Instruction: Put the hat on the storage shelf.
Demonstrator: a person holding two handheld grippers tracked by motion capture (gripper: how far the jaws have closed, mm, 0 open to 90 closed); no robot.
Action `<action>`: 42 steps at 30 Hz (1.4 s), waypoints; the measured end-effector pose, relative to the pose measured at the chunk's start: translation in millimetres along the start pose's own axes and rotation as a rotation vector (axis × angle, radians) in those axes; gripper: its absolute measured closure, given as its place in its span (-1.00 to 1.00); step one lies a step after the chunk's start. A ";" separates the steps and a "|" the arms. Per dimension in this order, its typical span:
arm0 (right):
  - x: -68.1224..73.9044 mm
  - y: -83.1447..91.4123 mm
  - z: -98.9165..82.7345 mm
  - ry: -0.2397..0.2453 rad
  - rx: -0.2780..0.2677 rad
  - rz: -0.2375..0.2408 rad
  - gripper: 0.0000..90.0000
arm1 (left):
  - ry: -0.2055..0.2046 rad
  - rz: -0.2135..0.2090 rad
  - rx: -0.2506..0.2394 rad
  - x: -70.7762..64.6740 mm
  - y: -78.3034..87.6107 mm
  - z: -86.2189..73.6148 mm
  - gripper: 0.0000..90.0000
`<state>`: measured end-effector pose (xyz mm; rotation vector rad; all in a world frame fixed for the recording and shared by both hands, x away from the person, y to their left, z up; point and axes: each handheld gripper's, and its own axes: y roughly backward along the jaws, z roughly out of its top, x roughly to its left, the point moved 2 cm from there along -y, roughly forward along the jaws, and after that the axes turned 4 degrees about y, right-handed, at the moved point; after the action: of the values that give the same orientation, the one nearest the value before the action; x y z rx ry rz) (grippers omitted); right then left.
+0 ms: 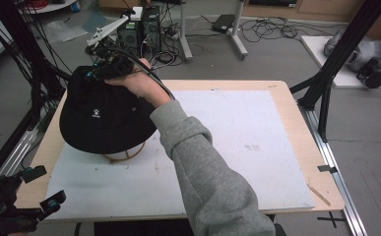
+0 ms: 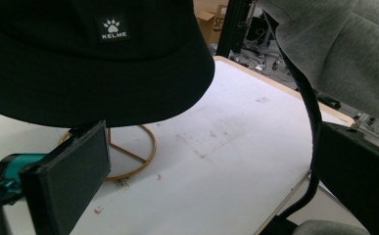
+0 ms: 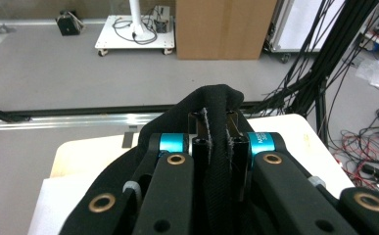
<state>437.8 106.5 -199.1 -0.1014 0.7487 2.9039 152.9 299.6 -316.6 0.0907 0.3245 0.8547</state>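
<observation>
1. Right gripper (image 3: 215, 147) is clamped tight on a pinched fold of the black bucket hat (image 1: 102, 115); the jaws are nearly together with fabric between them.
2. The hat sits draped over a gold wire stand (image 2: 128, 156) at the left of the white mat (image 1: 257, 142), brim hanging clear of the mat.
3. Left gripper (image 2: 197, 176) hovers low at the near left, jaws wide apart, holding nothing.
4. Step in hand looks like settling the hat on the stand: lower straight, keep the crown centred over the ring base, release only once the fabric rests.
5. The left gripper view shows the Kelme paw label (image 2: 112, 29) and stand base; the right gripper view shows the pinch itself.
</observation>
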 end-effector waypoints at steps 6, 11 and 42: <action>-0.7 1.4 -1.1 -0.005 -0.004 0.001 0.87 | 0.000 0.000 0.004 0.1 -0.8 -0.5 -0.96; 0.3 2.5 -1.6 -0.014 -0.026 -0.004 0.71 | -0.008 0.007 -0.001 0.0 0.9 -0.5 -0.96; -5.0 43.8 -16.2 -0.157 -0.169 -0.047 -0.78 | -0.013 0.010 -0.007 -0.3 2.2 2.7 -0.96</action>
<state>436.6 60.1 -191.9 0.0900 0.4691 2.8835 151.9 300.9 -313.5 0.0909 0.3091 0.8647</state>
